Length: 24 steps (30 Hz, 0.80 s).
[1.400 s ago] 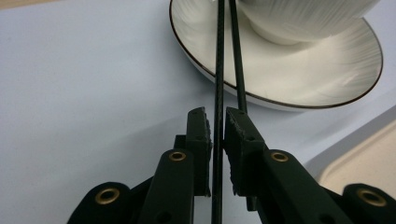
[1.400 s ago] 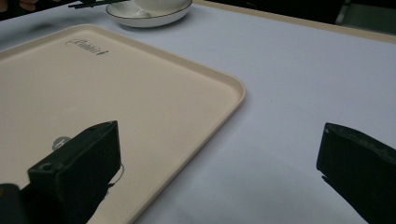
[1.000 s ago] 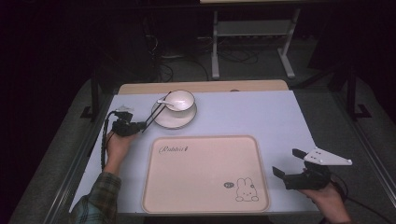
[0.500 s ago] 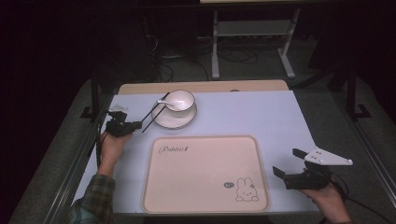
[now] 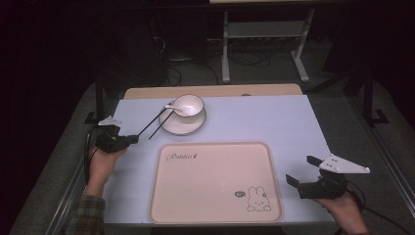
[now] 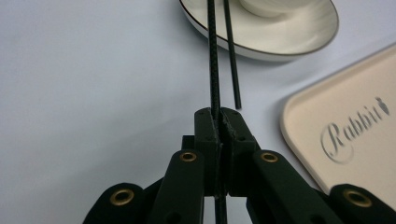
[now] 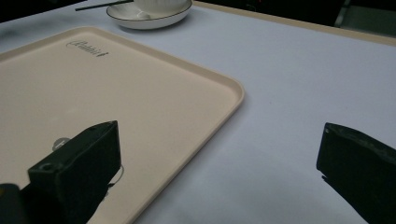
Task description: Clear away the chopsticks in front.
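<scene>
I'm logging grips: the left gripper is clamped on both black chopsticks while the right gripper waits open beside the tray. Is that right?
Not quite. The left gripper is clamped on one chopstick only; the second chopstick lies free beside it, its far end on the plate, as the left gripper view shows. The right gripper does wait open beside the tray.

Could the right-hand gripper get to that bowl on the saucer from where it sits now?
Probably yes. The right gripper stands open and empty, and only the flat, empty tray and bare table lie between it and the bowl.

bowl (image 5: 188, 104) on saucer (image 5: 182, 122) | saucer behind tray (image 5: 215, 182) | chopsticks (image 5: 157, 124) left of saucer
</scene>
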Tool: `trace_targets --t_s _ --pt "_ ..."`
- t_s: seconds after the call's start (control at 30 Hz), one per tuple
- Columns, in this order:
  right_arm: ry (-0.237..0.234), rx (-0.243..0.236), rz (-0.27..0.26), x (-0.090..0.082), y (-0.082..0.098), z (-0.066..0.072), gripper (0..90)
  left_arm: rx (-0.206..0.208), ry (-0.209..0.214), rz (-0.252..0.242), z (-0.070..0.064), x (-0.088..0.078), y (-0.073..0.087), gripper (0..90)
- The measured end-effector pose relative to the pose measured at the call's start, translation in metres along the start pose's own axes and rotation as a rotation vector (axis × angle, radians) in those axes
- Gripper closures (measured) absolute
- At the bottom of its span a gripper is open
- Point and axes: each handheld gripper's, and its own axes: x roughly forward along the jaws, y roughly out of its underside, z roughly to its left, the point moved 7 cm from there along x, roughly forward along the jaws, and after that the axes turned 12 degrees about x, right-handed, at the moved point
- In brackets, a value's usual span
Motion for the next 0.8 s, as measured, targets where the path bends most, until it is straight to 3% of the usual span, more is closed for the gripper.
trace_targets --t_s 0.23,0.43,0.63,0.77,0.8 --pt "-0.001 -0.003 0.001 0.000 0.000 0.000 0.0 0.024 0.010 0.000 -0.012 -0.017 0.009 85.5" --pt "-0.003 -0.002 0.001 0.000 -0.001 0.002 0.0 0.066 0.026 0.020 -0.033 -0.027 0.018 85.5" --pt "-0.004 -0.006 0.000 0.000 -0.001 0.002 0.0 0.105 0.074 0.032 -0.055 -0.028 0.020 85.5" --pt "-0.004 -0.008 -0.001 0.000 -0.001 0.002 0.0 0.109 0.109 0.018 -0.065 -0.026 0.017 85.5" --pt "-0.004 -0.009 -0.001 0.000 -0.001 0.002 0.0 0.113 0.137 0.008 -0.072 -0.024 0.014 85.5"
